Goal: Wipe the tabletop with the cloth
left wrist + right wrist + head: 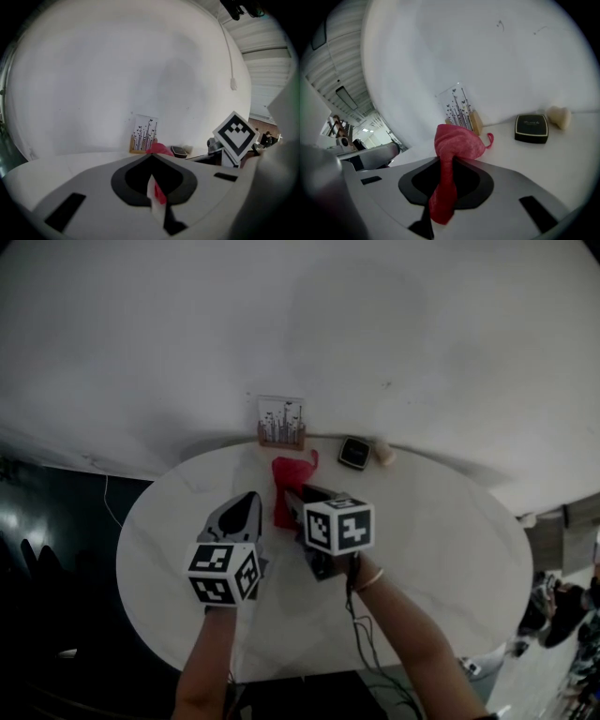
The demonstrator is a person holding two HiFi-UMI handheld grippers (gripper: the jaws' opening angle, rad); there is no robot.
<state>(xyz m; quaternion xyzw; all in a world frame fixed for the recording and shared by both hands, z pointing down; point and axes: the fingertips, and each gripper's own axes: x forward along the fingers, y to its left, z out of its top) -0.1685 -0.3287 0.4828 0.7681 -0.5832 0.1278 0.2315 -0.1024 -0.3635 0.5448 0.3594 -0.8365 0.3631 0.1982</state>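
Item: cloth point(289, 486), red, bunched. Location: far half of the tabletop point(441, 549).
Right gripper point(296, 502): 2 jaws pinched on the cloth, which trails forward from their tips, long axis pointing away from the person.
Left gripper point(246, 510): jaws drawn to a slit, apparently empty, just left of the cloth.
Judgement: wiping falls to the right.

- Left marker cube point(223, 573), on my fingers' housing: black-and-white square code only; no letters or digits.
- Right marker cube point(339, 526): square code only.
- Black box point(531, 128): faint print on the lid, which I cannot read.
- Card point(460, 108): drawn vertical lines; no legible text.
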